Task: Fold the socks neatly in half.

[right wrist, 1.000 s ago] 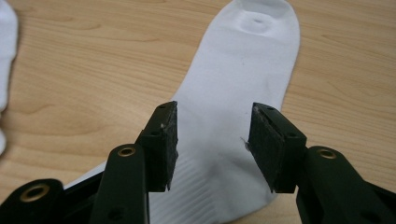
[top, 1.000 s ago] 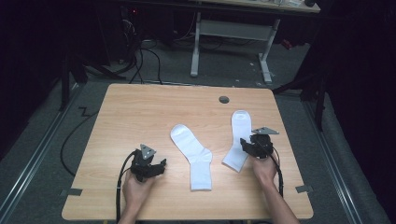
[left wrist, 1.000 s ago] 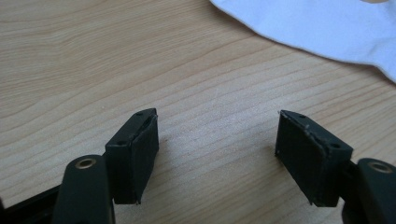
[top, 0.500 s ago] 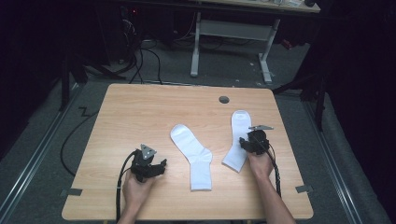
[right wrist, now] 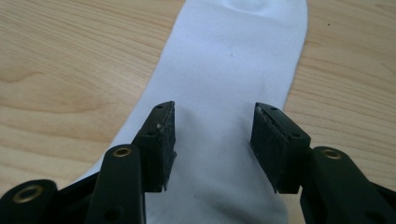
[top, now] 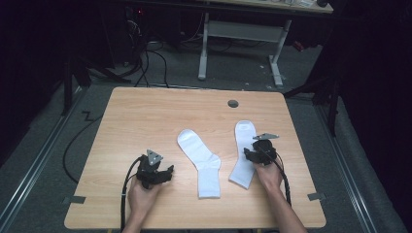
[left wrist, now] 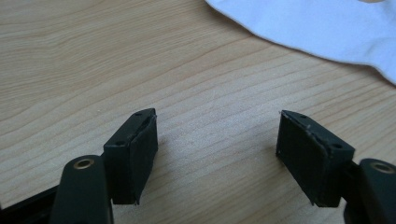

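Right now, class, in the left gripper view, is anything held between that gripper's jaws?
No: the left gripper stands open over bare table, the sock lying beyond.

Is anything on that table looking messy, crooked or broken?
Nothing looks damaged or spilled. The two white socks lie flat but not lined up: the left sock is bent at the heel and slanted, the right sock straighter. A small round hole sits in the table.
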Tool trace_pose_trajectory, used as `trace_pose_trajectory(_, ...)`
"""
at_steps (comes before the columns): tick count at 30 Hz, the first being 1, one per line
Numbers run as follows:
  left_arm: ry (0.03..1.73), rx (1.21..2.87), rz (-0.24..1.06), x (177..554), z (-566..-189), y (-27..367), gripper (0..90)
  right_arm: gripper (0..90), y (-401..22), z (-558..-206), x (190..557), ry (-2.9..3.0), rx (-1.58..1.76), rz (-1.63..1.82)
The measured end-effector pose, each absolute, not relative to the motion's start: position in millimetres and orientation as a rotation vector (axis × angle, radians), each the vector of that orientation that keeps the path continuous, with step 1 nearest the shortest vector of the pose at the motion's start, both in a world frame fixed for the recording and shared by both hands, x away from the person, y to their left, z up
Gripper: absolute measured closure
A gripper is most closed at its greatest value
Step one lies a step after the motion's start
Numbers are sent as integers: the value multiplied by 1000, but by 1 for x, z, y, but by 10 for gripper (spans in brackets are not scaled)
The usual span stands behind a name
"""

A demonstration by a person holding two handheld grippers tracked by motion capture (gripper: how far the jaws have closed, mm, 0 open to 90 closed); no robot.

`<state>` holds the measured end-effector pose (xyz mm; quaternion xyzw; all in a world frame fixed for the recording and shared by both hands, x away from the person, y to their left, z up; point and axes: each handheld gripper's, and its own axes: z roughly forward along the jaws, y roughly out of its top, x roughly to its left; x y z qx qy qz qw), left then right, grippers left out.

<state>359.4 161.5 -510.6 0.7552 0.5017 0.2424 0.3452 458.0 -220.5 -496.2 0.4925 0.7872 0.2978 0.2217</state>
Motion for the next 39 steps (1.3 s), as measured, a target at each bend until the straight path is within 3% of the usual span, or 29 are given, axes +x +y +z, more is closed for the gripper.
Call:
trace_pose_trajectory(5, 1302, 1962, 630, 359, -511, 161, 295, 574, -221, -498, 462, 2196, 1368, 866)
trace_pose_trajectory(13, 1302, 1961, 629, 359, -511, 161, 295, 851, -220, -494, 457, 2271, 1316, 836)
trace_pose_trajectory(39, 1301, 1960, 624, 360, -511, 162, 295, 867, -218, -447, 433, 2199, 1194, 1092)
